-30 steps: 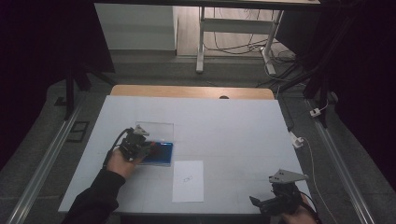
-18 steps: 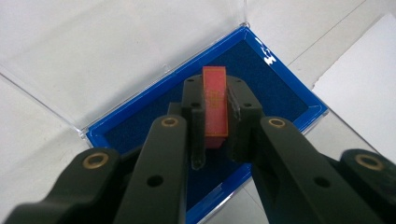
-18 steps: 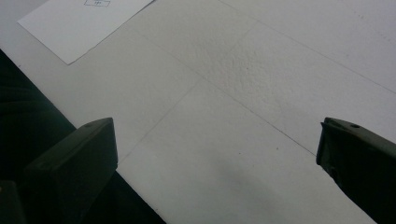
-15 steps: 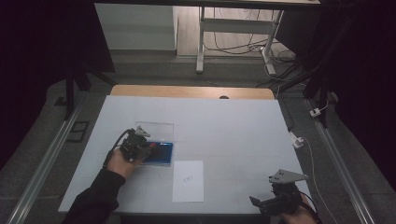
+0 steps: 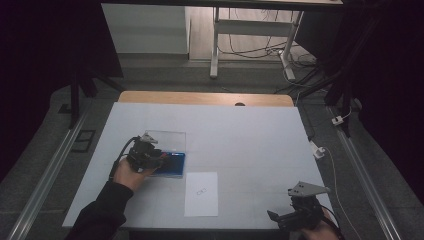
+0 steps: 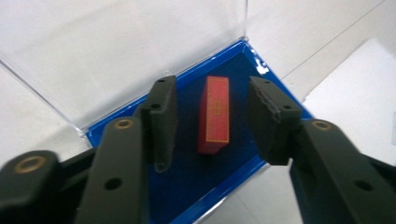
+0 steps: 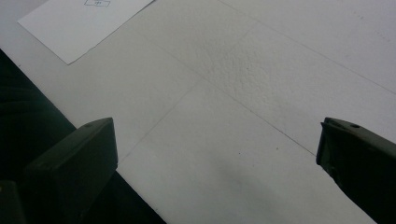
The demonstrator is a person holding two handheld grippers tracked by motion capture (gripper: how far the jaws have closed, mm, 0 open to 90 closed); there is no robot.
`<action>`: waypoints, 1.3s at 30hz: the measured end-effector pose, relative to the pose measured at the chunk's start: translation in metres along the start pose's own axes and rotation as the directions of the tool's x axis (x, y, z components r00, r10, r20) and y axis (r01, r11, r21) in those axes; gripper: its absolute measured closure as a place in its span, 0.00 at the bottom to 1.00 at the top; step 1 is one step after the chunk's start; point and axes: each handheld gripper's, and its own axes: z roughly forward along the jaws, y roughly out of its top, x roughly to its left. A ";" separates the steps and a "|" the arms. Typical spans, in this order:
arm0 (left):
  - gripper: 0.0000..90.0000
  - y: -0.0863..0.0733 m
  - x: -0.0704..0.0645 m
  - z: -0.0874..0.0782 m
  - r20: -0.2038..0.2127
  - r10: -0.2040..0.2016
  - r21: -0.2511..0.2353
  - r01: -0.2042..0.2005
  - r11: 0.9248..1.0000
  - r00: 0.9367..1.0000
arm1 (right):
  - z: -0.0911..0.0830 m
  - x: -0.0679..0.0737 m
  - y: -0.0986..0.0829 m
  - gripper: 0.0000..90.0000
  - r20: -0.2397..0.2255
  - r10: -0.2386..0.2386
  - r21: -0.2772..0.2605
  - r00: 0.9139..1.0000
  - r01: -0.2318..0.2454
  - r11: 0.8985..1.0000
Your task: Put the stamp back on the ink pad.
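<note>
Left tongs point(image 5: 159, 159): positioned over the left half of the bench point(image 5: 250, 135), nearer its front edge than its back edge, held by the person's left hand point(image 5: 127, 174); a cable point(image 5: 121, 154) loops from the rear of the unit; jaws spread, with nothing pinched between them.

Blue tray point(image 5: 172, 165): lies flat on the bench directly under the left tongs; a clear lid point(image 5: 167, 140) stands open from the tray's far edge, toward the back edge of the bench; in the left gripper view the blue tray point(image 6: 224, 179) shows a dark blue lining with a brighter blue rim, and the clear lid point(image 6: 116, 51) rises behind it.

Red block point(image 6: 215, 114): lies flat on the tray lining, long side running away from the camera; a thin gold outline and a small gold mark are visible on its top face; it sits in the gap between the two jaws of the left tongs point(image 6: 210, 116), apart from both pads; whether the pads reach down to its level cannot be determined.

Paper sheet point(image 5: 201, 194): lies flat on the bench just right of the tray and closer to the front edge; a small printed mark sits near its middle; in the right gripper view a corner of the paper sheet point(image 7: 84, 23) is visible at the upper left.

Right tongs point(image 5: 295, 216): located at the front right corner of the bench, well apart from the tray; jaws spread wide over bare bench surface at the front edge; nothing held.
</note>
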 end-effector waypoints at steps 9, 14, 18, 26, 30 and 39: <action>0.34 0.000 0.001 -0.008 0.044 -0.039 -0.055 0.042 0.998 0.998 | 0.000 0.000 0.000 0.00 0.001 0.000 -0.001 1.000 0.000 1.000; 0.21 -0.001 0.001 -0.014 0.059 -0.052 -0.081 0.057 0.995 0.997 | 0.000 0.000 0.000 0.00 0.001 -0.001 0.000 1.000 0.001 1.000; 0.15 -0.001 -0.001 -0.019 0.061 -0.033 -0.090 0.038 0.995 0.998 | -0.001 0.000 0.000 0.00 0.004 0.000 -0.001 1.000 0.000 1.000; 0.07 -0.005 -0.008 -0.036 0.082 -0.012 -0.120 0.022 0.993 0.997 | 0.000 0.000 0.000 0.00 0.003 0.003 -0.002 1.000 -0.003 1.000; 0.03 -0.012 -0.012 -0.047 0.085 0.009 -0.143 0.003 0.990 0.996 | -0.001 0.000 0.000 0.00 0.003 0.009 -0.008 1.000 -0.009 1.000; 0.00 -0.039 -0.019 -0.070 0.127 -0.001 -0.179 0.024 0.984 0.992 | 0.000 -0.001 0.000 0.00 0.002 0.011 -0.008 1.000 -0.011 1.000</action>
